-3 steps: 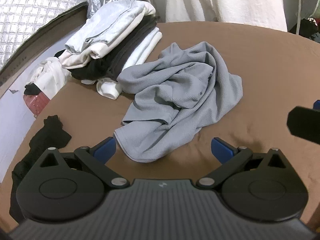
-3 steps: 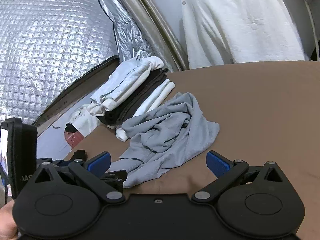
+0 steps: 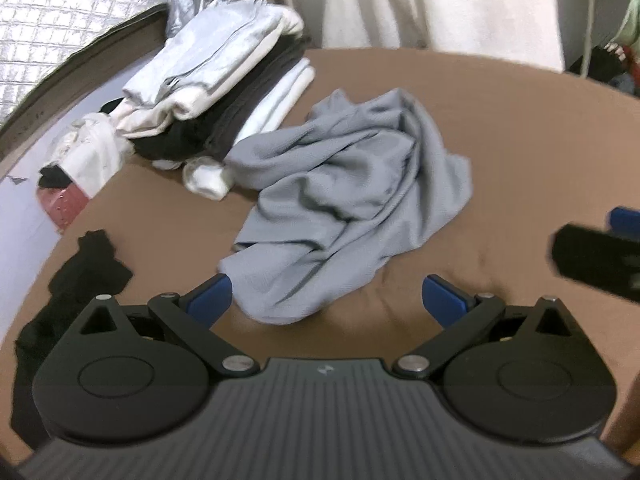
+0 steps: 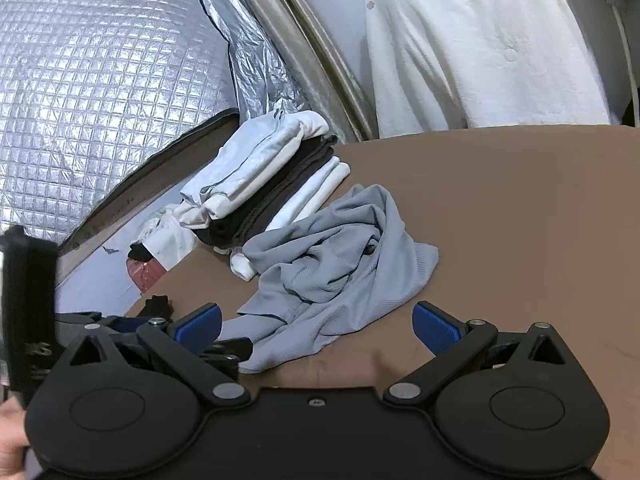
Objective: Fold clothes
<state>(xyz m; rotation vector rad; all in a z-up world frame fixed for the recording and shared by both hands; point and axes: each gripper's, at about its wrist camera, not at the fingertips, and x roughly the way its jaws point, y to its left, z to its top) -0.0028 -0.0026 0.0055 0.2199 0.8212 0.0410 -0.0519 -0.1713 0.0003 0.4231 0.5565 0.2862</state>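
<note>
Since the frame a moment earlier, the left gripper [image 3: 326,300] has edged closer to the crumpled grey shirt [image 3: 348,204], and its view is now smeared with motion; the right gripper [image 4: 316,322] has barely shifted.

Both grippers stand with fingers spread wide and nothing between them. The grey shirt lies bunched on the brown bedsheet [image 3: 520,120], its near hem just ahead of the left gripper's fingers and nearer its left finger [image 3: 208,300]. From the right wrist view the shirt [image 4: 336,264] sits ahead and toward the left finger, with the left gripper's linkage poking in beside that hem. Beyond the shirt and touching its far edge is a stack of folded clothes [image 3: 216,100], white, grey and black. A loose black garment [image 3: 76,280] lies off to the outside of the left finger.

The risk, as I judge it, is pinching several layers at once, since the hem is rolled under itself; dragging the shirt could also topple the stack.

Collar and sleeves are buried in folds. The right gripper shows only as a blurred edge in the left view.
</note>
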